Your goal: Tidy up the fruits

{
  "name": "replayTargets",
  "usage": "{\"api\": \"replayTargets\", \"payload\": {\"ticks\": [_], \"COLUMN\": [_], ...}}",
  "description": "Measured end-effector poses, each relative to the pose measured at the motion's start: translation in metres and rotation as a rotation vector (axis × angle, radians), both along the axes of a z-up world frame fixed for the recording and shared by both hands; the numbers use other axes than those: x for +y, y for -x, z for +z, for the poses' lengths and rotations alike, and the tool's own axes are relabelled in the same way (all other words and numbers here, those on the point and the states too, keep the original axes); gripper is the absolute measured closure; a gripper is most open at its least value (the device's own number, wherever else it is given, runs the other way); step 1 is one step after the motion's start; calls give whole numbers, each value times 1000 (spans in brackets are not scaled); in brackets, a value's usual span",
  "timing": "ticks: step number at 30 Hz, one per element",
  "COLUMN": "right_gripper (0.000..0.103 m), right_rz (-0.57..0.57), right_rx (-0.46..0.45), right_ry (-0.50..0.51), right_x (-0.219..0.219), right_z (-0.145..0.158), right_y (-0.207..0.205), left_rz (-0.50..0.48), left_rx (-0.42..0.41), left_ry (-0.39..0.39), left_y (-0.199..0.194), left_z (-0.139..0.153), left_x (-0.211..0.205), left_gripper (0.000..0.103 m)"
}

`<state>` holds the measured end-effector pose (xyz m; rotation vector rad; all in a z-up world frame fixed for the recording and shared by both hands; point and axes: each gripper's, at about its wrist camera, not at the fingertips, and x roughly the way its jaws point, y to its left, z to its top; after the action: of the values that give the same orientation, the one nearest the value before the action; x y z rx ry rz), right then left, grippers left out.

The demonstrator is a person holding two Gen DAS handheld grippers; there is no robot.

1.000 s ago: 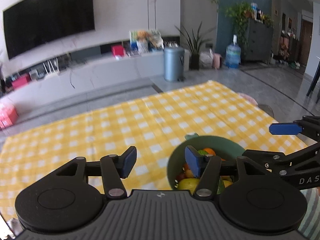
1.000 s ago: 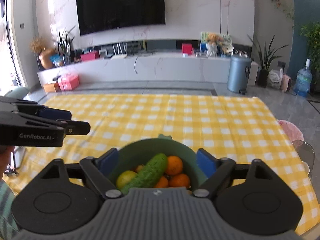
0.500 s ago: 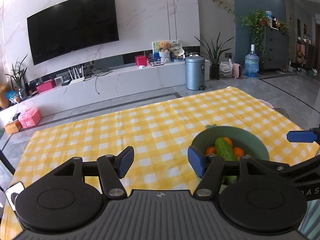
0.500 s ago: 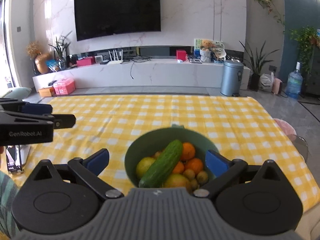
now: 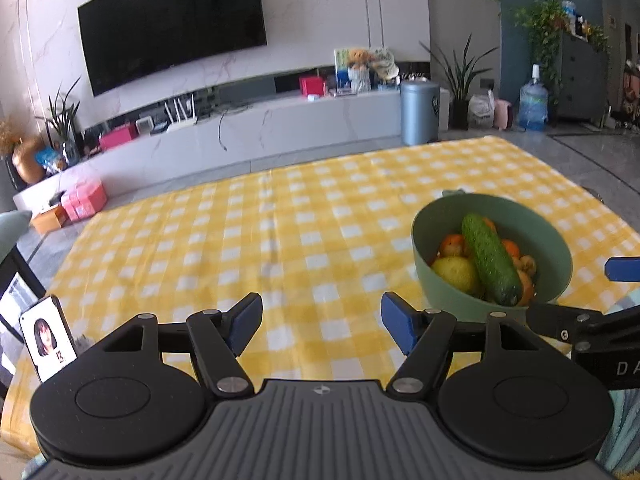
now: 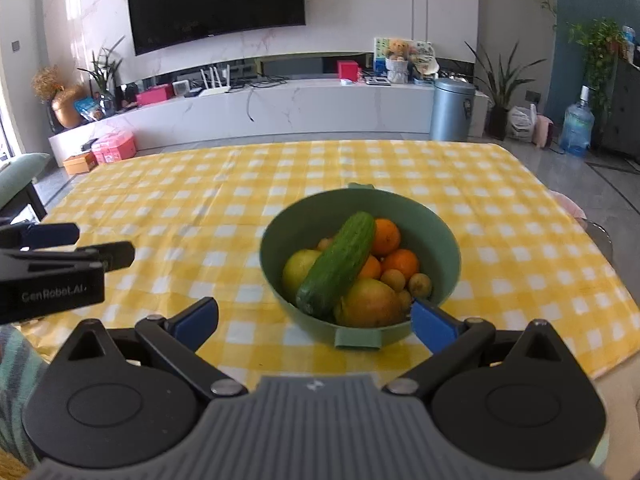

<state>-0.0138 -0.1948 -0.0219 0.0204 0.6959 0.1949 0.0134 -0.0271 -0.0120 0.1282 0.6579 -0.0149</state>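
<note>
A green bowl [image 6: 444, 236] stands on the yellow checked tablecloth [image 6: 200, 216]. It holds a cucumber [image 6: 338, 266] lying across oranges [image 6: 386, 236], a yellow-green fruit [image 6: 298, 268], a larger yellow-red fruit [image 6: 368, 304] and small brown fruits [image 6: 420, 284]. My right gripper [image 6: 314, 320] is open and empty, just short of the bowl's near rim. My left gripper [image 5: 322, 324] is open and empty over the cloth, left of the bowl [image 5: 556, 248] and its cucumber [image 5: 490, 264].
A phone [image 5: 48, 338] stands propped at the table's left edge. The left gripper shows in the right wrist view [image 6: 52, 256]. Beyond the table are a white TV bench [image 6: 280, 108], a grey bin [image 6: 452, 110] and a water bottle [image 6: 576, 126].
Both grippers have drawn back and up from the bowl. The whole bowl now shows in front of the right gripper, and the left gripper has swung left.
</note>
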Motion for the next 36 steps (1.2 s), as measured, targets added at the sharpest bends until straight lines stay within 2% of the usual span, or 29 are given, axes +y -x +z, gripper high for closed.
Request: {"api": "replayTargets", "payload": {"ticks": [10,36], "right_gripper": [4,4], "right_rz": [-5,15], "right_rx": [47,25], "right_ry": [45,40], "right_x": [5,9], "right_z": [-14,-13], "right_y": [-9,-9], "left_rz": [34,36], "left_rx": [96,118], "left_ry": [-5,-6], "left_y": [-5,-3], "left_z": [-11,-13], "left_x": [4,3], "left_gripper": [19,19]}}
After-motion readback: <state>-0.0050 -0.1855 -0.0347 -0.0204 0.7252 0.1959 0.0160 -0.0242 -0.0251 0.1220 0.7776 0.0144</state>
